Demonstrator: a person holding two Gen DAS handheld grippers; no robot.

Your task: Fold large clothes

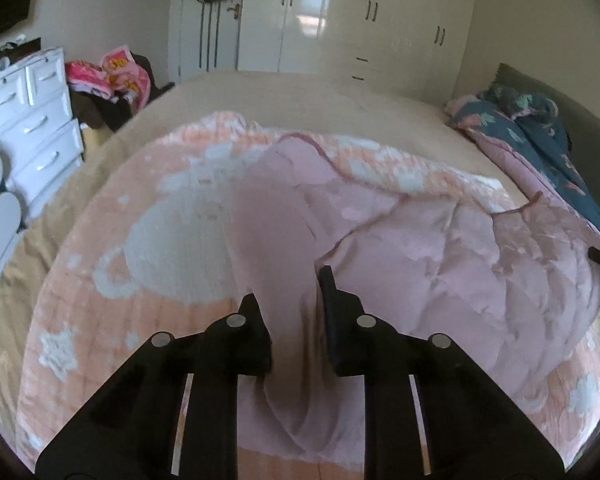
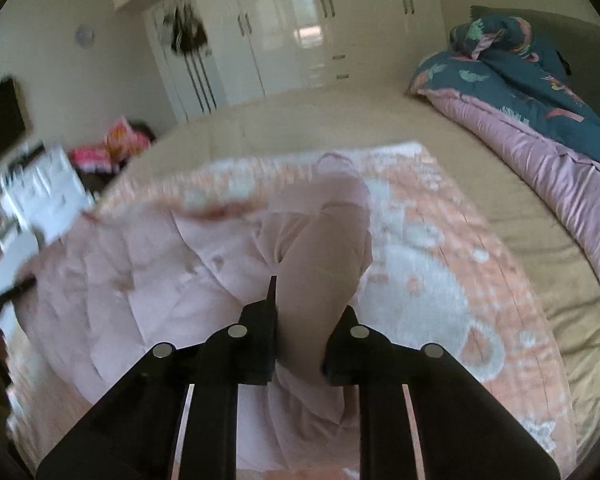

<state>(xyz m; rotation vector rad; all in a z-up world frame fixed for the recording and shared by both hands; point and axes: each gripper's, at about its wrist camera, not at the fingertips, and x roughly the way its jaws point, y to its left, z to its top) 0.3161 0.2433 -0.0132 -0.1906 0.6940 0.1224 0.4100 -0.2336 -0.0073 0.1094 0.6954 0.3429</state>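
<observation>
A large quilted blanket [image 1: 172,240] lies spread on the bed, peach with white shapes on one side and plain pink [image 1: 440,248] on the other. In the left wrist view, my left gripper [image 1: 290,292] is shut on a raised fold of the pink fabric that runs up between its fingers. In the right wrist view, my right gripper [image 2: 310,300] is likewise shut on a bunched pink fold [image 2: 324,248], with the blanket's peach side [image 2: 440,264] to its right and the pink side to its left. That view is blurred on the left.
The bed's beige sheet [image 1: 300,96] stretches beyond the blanket. A dark blue floral duvet with pink lining [image 2: 532,112] is heaped at the right. A white chest of drawers [image 1: 36,128] and a pile of pink clothes [image 1: 112,76] stand at the left, white wardrobes [image 1: 340,20] behind.
</observation>
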